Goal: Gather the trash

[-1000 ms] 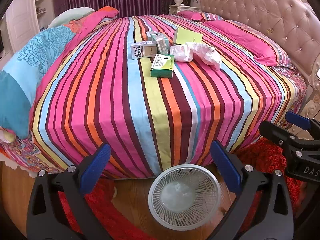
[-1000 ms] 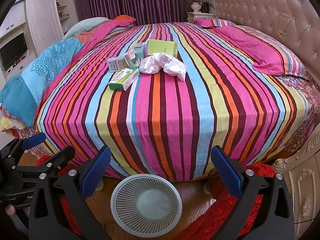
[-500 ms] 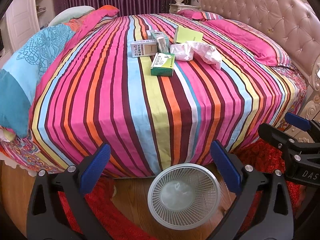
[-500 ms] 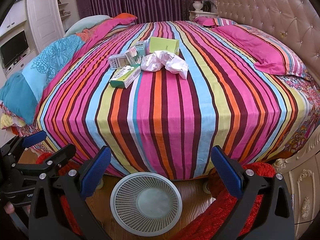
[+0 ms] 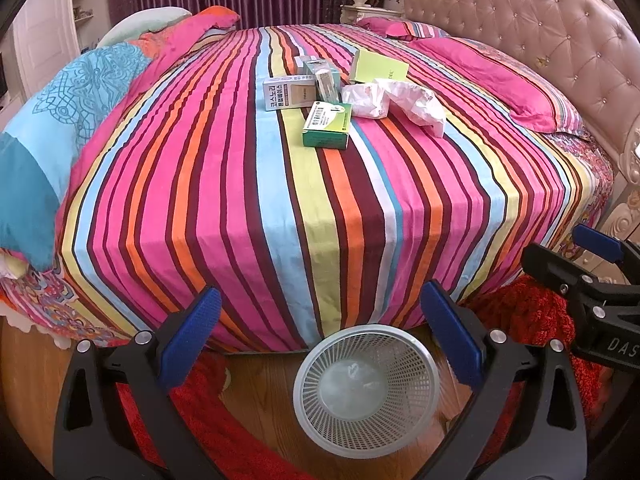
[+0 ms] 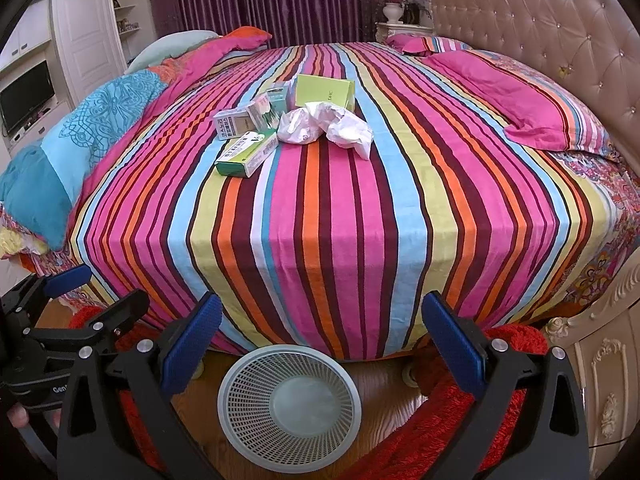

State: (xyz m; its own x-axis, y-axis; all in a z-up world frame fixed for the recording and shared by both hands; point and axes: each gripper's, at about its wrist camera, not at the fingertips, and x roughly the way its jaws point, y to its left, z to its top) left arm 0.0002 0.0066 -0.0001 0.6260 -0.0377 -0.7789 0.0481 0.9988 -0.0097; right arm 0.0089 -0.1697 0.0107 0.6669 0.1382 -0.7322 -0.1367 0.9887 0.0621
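A heap of trash lies mid-bed on the striped cover: a green box (image 5: 327,125) (image 6: 247,153), a white box with printed text (image 5: 289,94) (image 6: 231,125), crumpled white paper (image 5: 396,103) (image 6: 325,127), a lime-green flat box (image 5: 380,67) (image 6: 325,91) and small teal boxes (image 5: 321,75) (image 6: 278,98). A white mesh wastebasket (image 5: 366,388) (image 6: 291,405) stands on the floor at the bed's near edge. My left gripper (image 5: 320,336) and right gripper (image 6: 322,334) both hang open and empty above the basket, well short of the trash.
The bed (image 5: 240,184) fills most of each view, with a tufted headboard (image 6: 540,28) at right, pink pillows (image 6: 532,96) and a blue quilt (image 5: 60,120) at left. Red rug (image 5: 532,320) and wood floor (image 5: 264,392) surround the basket. A carved cabinet (image 6: 604,380) stands at right.
Both views have shifted slightly; the trash heap sits a little lower and closer in frame. The grippers stay open.
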